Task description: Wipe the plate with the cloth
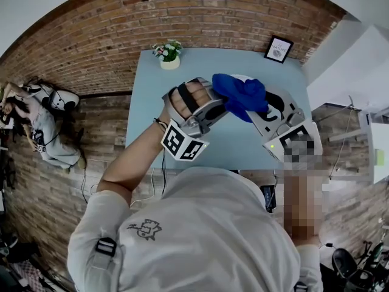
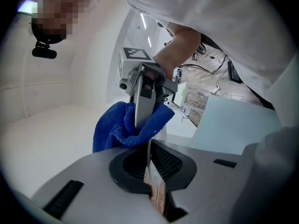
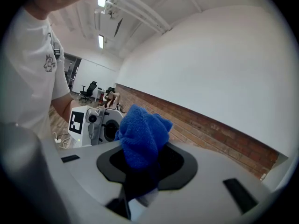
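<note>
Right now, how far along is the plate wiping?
Done: the left tool is shut on the plate by its edge, held above the table; the right tool is shut on the blue cloth. In hand: cloth folded over the plate's rim. Left: finishing the wipe; cleanliness can't be judged.

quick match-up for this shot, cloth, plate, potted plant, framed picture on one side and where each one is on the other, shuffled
Things:
1 cloth
2 plate
3 potted plant
4 framed picture

Places:
a far right corner of the table
b clamped edge-on in the left gripper
c far left end of the table
d bunched in the right gripper

Pairs: 1-d, 2-b, 3-c, 4-a
</note>
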Demonstrator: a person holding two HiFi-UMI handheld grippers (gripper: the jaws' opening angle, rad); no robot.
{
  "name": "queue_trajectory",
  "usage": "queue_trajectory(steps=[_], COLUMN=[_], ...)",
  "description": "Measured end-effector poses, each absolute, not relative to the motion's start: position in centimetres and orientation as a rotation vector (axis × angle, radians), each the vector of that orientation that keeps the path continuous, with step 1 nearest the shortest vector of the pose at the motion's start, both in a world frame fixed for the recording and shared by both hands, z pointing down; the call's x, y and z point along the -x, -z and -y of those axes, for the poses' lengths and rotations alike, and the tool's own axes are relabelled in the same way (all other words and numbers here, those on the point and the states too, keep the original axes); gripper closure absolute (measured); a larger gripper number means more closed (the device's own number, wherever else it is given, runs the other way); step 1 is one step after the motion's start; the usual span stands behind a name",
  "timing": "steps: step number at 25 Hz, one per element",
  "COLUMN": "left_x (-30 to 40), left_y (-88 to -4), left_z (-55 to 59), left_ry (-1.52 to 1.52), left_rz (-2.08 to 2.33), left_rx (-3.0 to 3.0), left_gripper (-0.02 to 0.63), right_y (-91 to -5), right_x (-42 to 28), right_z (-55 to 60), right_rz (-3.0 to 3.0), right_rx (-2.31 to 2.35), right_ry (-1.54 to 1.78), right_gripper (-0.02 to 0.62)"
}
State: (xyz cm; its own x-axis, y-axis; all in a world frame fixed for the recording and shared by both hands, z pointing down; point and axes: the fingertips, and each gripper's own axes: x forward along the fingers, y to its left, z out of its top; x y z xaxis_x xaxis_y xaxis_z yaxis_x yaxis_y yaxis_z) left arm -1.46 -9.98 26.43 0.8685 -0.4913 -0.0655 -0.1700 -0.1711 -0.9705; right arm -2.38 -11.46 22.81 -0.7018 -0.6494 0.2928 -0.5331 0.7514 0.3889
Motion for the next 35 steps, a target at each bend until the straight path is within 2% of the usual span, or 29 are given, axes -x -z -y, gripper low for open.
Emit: queue_trajectory(steps=[4, 10, 14, 19, 29, 35], left_x=[2.1, 2.4, 1.0, -0.3, -1.7, -0.2], left_y=[-26.8, -25.6, -24.4, -23.5, -24.2, -24.4], left_z=[9.9, 9.0, 6.6, 5.2, 5.4, 7.3], left_ry=[0.320, 0.276, 0.212, 0.171, 0.197, 0.236], left_rz=[-0.507, -0.479, -0.411, -0.374, -0.322, -0.382], left_rx=[1.730, 1.711, 1.673, 1.640, 1.619, 1.600], left_gripper=[0.589, 0.588, 0.589, 0.588, 0.588, 0.588], right_y=[-23.7, -26.0, -26.4, -25.1, -22.7, -22.2], right_x=[1.3, -5.7, -7.9, -6.8, -0.3, -1.3], right_z=[11.0, 13.2, 15.2, 16.6, 12.7, 10.5], right_rz=[2.543, 2.531, 2.514, 2.493, 2.572, 2.663], right_rx=[-0.898, -0.949, -0.940, -0.908, -0.589, -0.570], right_ry=[0.340, 0.079, -0.049, -0.030, 0.034, -0.043], right_gripper=[0.474, 0.474, 0.474, 0.477, 0.477, 0.477])
